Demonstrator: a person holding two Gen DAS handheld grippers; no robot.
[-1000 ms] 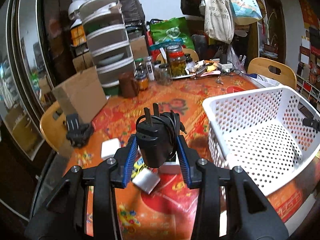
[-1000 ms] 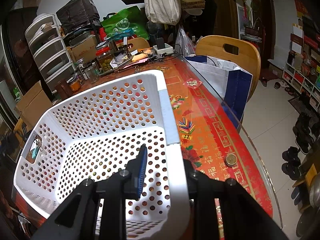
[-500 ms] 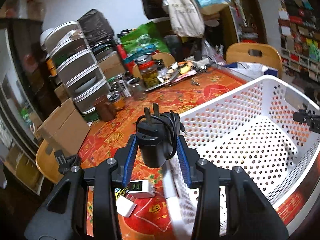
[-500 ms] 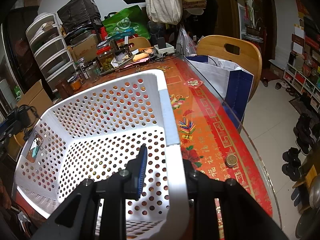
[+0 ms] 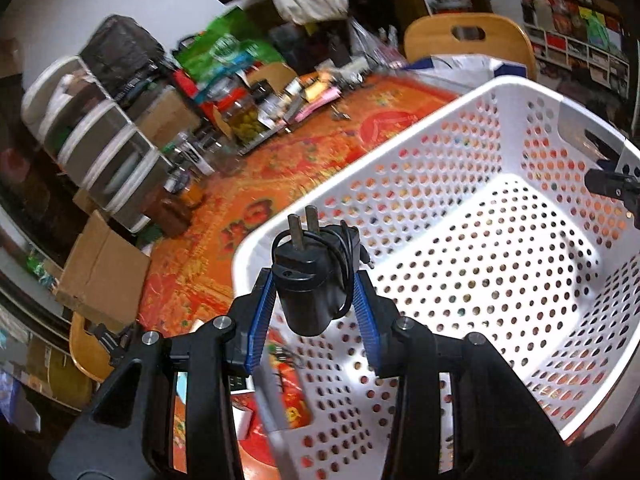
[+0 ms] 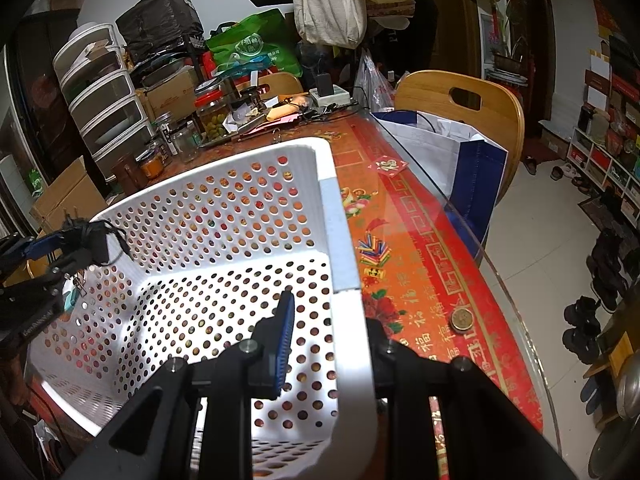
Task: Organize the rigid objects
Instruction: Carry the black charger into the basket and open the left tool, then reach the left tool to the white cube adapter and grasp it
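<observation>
Now the left gripper (image 5: 316,300) clamps a black cord-wrapped plug adapter (image 5: 310,280) above the white perforated plastic basket (image 6: 224,240), whose wall the right gripper (image 6: 328,340) pinches; release likely next.

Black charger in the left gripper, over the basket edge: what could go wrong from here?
1. The black charger hangs over the white basket's near rim, not its middle; released now, it might hit the rim and fall onto the table.
2. Its wound cable has a loose plug end that could snag a blue finger pad on release.
3. The right gripper pinches only the basket wall, so a hard drop may jolt it.
</observation>
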